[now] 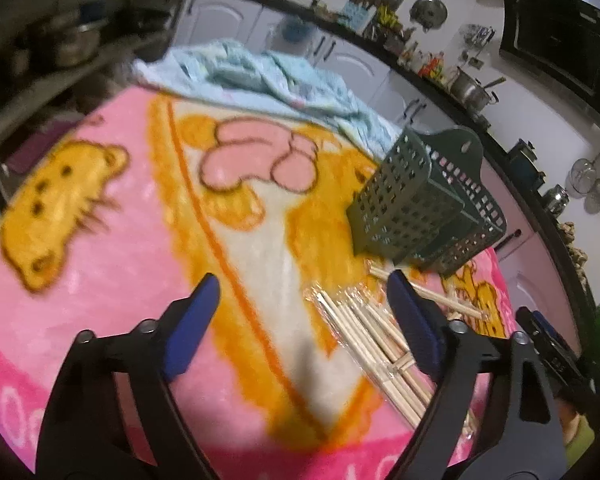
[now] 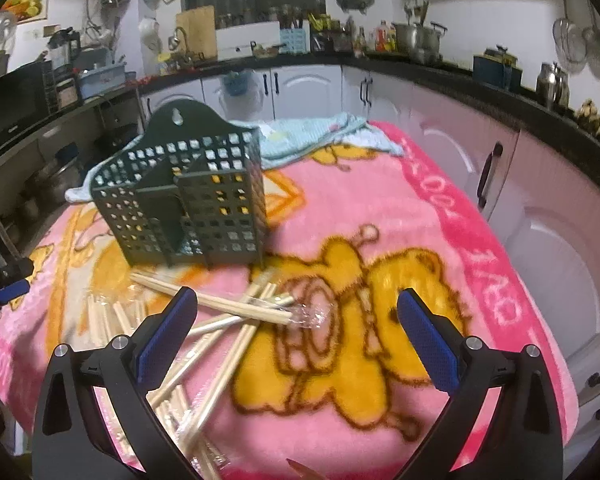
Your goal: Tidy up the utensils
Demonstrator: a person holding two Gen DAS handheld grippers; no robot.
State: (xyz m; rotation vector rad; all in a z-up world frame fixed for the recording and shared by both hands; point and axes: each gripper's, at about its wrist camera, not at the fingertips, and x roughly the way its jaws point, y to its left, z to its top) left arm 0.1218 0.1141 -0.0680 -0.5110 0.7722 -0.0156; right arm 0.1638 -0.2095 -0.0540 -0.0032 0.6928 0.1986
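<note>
A dark green perforated utensil holder (image 1: 424,200) stands upright on the pink cartoon blanket (image 1: 120,248); it also shows in the right wrist view (image 2: 188,200). Wooden chopsticks in clear plastic wrap (image 1: 376,340) lie in front of it, some bundled, some loose and crossed (image 2: 236,312). My left gripper (image 1: 300,312) is open and empty above the blanket, its right finger over the bundle. My right gripper (image 2: 296,328) is open and empty, hovering just right of the loose chopsticks. The other gripper's blue tip (image 2: 10,292) shows at the left edge.
A light blue towel (image 1: 268,80) lies crumpled at the far end of the blanket. White kitchen cabinets (image 2: 540,208) and a dark counter with pots and bottles (image 2: 416,40) surround the table. Shelves with metal bowls (image 1: 72,44) stand at left.
</note>
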